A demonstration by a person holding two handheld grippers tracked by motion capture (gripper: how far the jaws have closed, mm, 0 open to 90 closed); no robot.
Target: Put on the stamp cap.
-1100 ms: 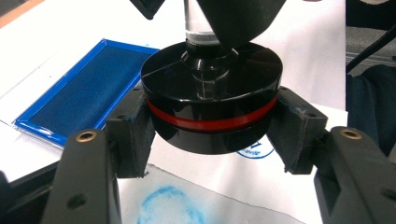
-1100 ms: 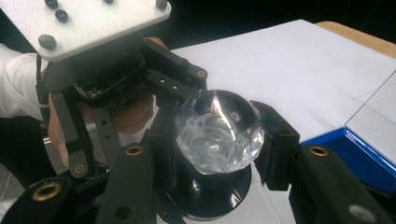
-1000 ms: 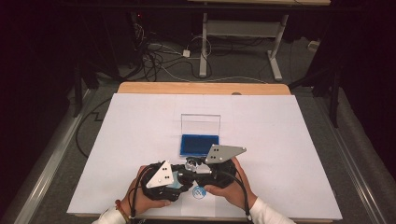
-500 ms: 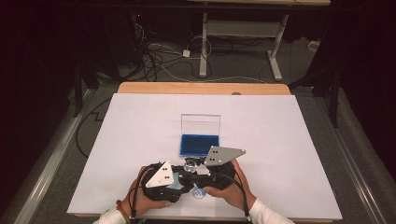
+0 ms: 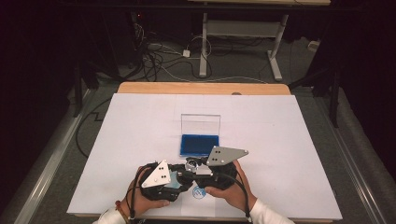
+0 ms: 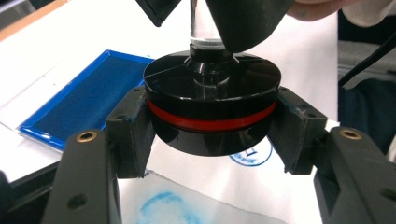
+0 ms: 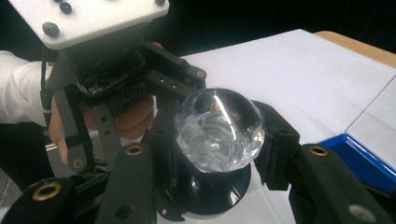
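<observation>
A stamp with a round black base [image 6: 212, 107], a red band and a clear faceted knob [image 7: 219, 130] hangs just above the white sheet near the table's front edge [image 5: 194, 164]. My left gripper [image 6: 212, 135] is shut on the black base, one pad on each side. My right gripper [image 7: 219, 140] is shut on the clear knob from above. In the high view the left gripper [image 5: 180, 176] and the right gripper [image 5: 200, 168] meet at the stamp, both hands close together. A blue round print [image 5: 200, 192] marks the sheet under them.
An open blue ink pad [image 5: 200, 144] lies just behind the grippers, its clear lid [image 5: 200, 124] standing upright at the back. The white sheet [image 5: 280, 140] covers the wooden table. A faint blue smear [image 6: 163, 212] shows on a clear piece below the left jaws.
</observation>
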